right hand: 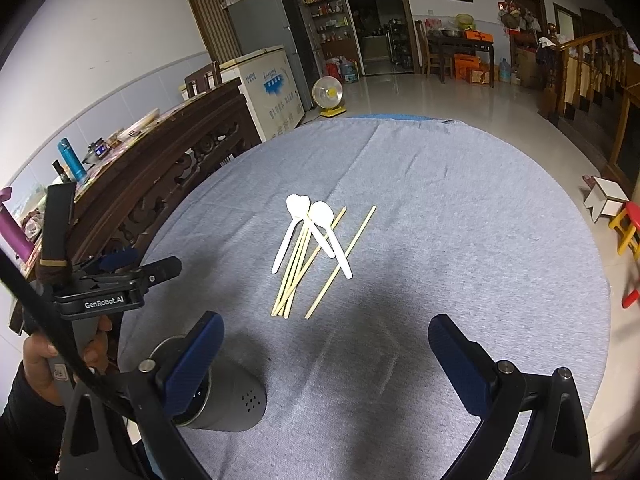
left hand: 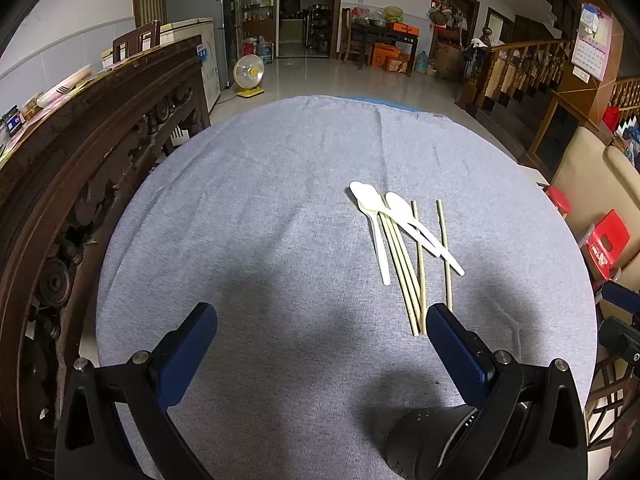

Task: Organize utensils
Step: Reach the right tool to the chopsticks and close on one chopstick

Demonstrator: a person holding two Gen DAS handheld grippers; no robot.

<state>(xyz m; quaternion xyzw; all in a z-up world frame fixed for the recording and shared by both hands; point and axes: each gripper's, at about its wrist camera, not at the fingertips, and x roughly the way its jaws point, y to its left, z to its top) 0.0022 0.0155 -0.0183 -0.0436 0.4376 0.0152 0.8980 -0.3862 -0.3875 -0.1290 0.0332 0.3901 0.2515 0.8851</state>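
Observation:
Two white plastic spoons lie crossed over several bamboo chopsticks on a round table with a grey cloth. A dark perforated utensil holder lies on its side near the front edge. My left gripper hovers open above the cloth, its right finger just short of the chopstick ends. My right gripper is open too, with the holder beside its left finger. Neither holds anything.
A carved dark wooden sideboard stands along the table's left side. Red and yellow stools stand to the right. In the right wrist view a hand holds the left gripper's handle.

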